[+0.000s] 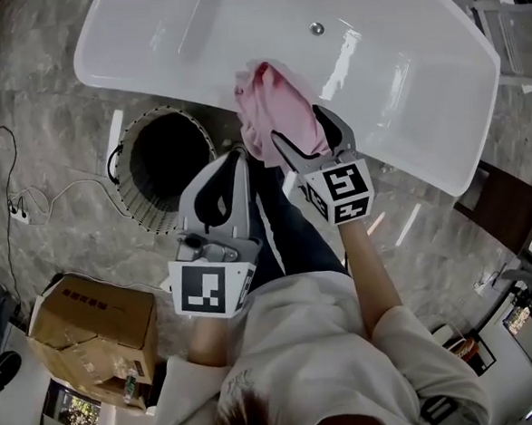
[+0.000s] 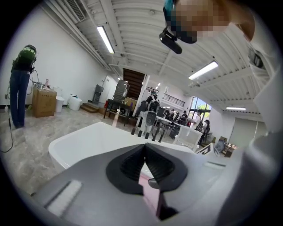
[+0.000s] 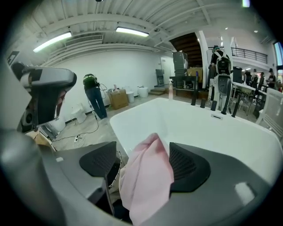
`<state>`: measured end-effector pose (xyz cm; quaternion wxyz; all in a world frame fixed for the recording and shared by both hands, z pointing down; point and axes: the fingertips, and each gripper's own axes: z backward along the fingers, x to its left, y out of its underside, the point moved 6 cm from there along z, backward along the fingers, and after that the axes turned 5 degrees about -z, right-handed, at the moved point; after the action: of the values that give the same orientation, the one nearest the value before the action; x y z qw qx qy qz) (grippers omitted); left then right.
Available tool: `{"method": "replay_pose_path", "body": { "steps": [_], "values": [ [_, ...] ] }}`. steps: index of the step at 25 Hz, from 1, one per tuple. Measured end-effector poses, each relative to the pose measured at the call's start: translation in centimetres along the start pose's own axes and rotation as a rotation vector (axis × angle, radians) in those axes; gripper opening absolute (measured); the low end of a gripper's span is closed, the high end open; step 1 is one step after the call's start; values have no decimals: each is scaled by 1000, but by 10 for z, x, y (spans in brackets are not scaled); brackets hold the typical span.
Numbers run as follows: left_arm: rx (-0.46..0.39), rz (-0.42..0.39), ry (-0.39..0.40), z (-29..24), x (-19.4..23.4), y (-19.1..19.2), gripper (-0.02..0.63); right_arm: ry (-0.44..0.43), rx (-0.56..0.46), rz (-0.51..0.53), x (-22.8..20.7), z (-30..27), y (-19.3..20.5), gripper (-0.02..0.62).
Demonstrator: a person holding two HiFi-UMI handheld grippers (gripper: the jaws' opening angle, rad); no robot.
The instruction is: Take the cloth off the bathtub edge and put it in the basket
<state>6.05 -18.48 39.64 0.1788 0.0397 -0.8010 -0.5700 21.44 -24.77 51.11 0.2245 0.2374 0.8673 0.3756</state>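
A pink cloth (image 1: 267, 93) hangs over the near edge of the white bathtub (image 1: 163, 42). My right gripper (image 1: 296, 123) is open around it: in the right gripper view the cloth (image 3: 148, 176) lies between the jaws against the right pad (image 3: 185, 165), clear of the left pad. Just left of the cloth, below the tub edge, my left gripper (image 1: 238, 156) is shut with its tips touching and nothing in it. In its own view a sliver of cloth (image 2: 148, 190) shows behind the tips. The round dark wire basket (image 1: 163, 164) stands on the floor by the tub, left of both grippers.
A cardboard box (image 1: 97, 332) sits on the floor at lower left. A cable and power strip (image 1: 16, 211) lie left of the basket. The person's dark trouser legs (image 1: 285, 228) stand close to the tub. A white frame (image 1: 517, 35) is at upper right.
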Motion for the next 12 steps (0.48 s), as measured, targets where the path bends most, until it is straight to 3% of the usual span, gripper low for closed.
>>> {"method": "replay_pose_path", "body": {
  "steps": [5,12],
  "values": [
    [2,-35,-25,0,11,21,48,19,74,-2,-1,-36,35,436],
    [-4,-35,-24,3,12,24,48,130,203,-41,-11,-82,84,488]
  ]
}}
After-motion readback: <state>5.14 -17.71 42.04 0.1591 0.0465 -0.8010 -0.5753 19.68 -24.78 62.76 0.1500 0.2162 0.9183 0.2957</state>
